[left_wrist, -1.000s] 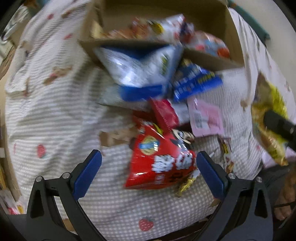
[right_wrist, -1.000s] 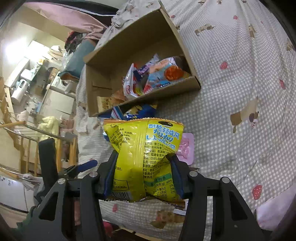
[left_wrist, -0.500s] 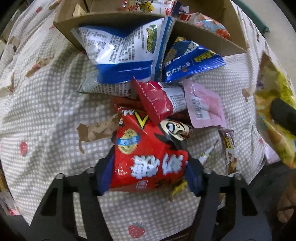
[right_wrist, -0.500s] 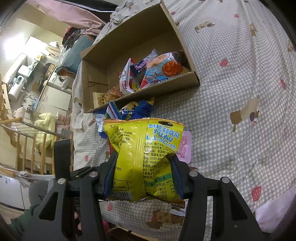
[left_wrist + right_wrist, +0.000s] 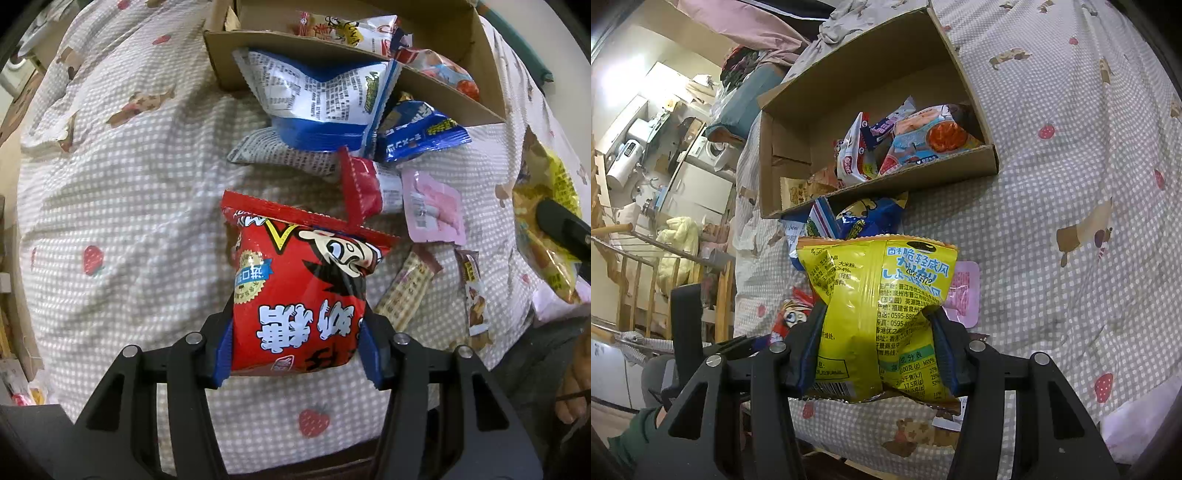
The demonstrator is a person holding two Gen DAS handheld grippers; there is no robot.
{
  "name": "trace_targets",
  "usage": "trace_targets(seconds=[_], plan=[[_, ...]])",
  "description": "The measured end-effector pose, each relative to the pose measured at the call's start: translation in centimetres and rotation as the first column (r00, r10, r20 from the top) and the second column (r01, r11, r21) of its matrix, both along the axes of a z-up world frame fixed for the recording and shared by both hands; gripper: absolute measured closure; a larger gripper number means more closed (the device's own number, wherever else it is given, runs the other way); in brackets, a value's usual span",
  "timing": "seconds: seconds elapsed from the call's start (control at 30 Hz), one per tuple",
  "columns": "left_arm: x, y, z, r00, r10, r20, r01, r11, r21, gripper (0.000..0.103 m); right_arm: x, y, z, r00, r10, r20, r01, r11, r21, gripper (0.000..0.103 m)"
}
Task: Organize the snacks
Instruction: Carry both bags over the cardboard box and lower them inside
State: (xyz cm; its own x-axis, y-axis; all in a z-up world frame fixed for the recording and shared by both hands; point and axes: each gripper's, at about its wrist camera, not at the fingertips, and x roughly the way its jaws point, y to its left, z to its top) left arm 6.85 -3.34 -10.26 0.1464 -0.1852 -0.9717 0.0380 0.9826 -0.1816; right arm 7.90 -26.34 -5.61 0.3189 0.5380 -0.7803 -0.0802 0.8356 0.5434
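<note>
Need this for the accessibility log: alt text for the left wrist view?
The left gripper clamps a red snack bag above a checked bedspread. Beyond it, loose snack packets lie before an open cardboard box holding more snacks.

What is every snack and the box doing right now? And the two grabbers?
left gripper: shut on the red bag.
red bag: squeezed, held upright.
right gripper: shut on the yellow bag.
yellow bag: pinched, held upright.
cardboard box: open, some snacks inside.
blue-and-white bag: leaning on the box's front wall.
pink packet: lying flat on the checked blanket.
</note>
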Motion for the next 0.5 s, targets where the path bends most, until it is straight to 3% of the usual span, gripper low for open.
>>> trace_targets(seconds=[0.33,0.5], plan=[[-3.3,1.6,3.5,0.999,0.006,0.049,-0.006,1.000,-0.002,0.052,-1.1,0.2,1.4,0.999,0.007,0.036,-0.008,1.000,0.015,0.049],[-3.7,3.0,6.4,0.990,0.037,0.134,-0.036,0.999,-0.011,0.052,-1.6,0.6,2.9,0.995,0.006,0.095,-0.008,1.000,0.024,0.049]])
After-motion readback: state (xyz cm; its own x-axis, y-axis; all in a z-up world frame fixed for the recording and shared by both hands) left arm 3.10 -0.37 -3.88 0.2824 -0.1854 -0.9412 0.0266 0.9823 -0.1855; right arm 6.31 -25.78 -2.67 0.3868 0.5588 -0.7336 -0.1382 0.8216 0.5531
